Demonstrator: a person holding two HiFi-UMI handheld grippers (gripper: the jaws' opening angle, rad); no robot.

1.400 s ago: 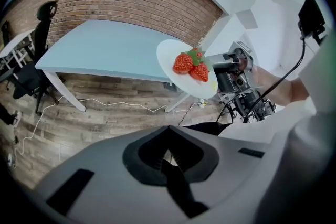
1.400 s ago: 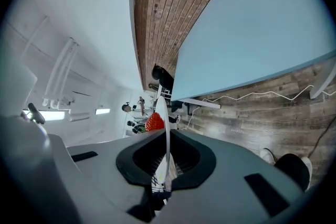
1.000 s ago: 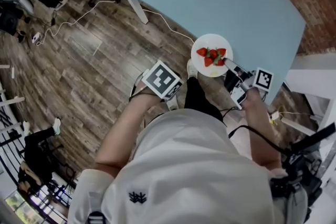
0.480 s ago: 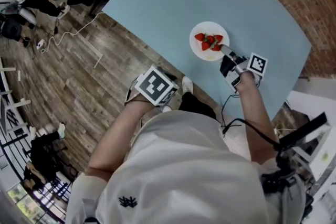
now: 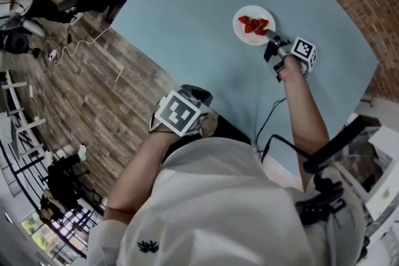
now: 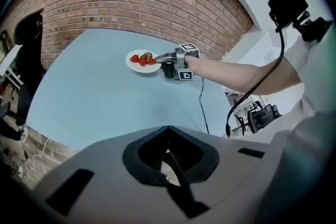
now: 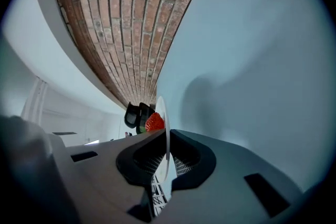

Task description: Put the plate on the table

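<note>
The plate [image 5: 254, 25] is seen over the far part of the light blue worktop [image 5: 199, 15], toward 1 o'clock in the head view. Whether it is resting on the surface cannot be told. Red strawberries [image 5: 254, 25] are carried on it. Its rim is clamped at about 4 o'clock by the fingers of the right gripper [image 5: 269, 34], closed on it edge-on in the right gripper view. The left gripper [image 6: 170, 160] is held well apart at about 7 o'clock, by the worktop's near edge, its fingers closed together with nothing between them. A brick wall [image 6: 131, 2] is seen beyond the worktop.
</note>
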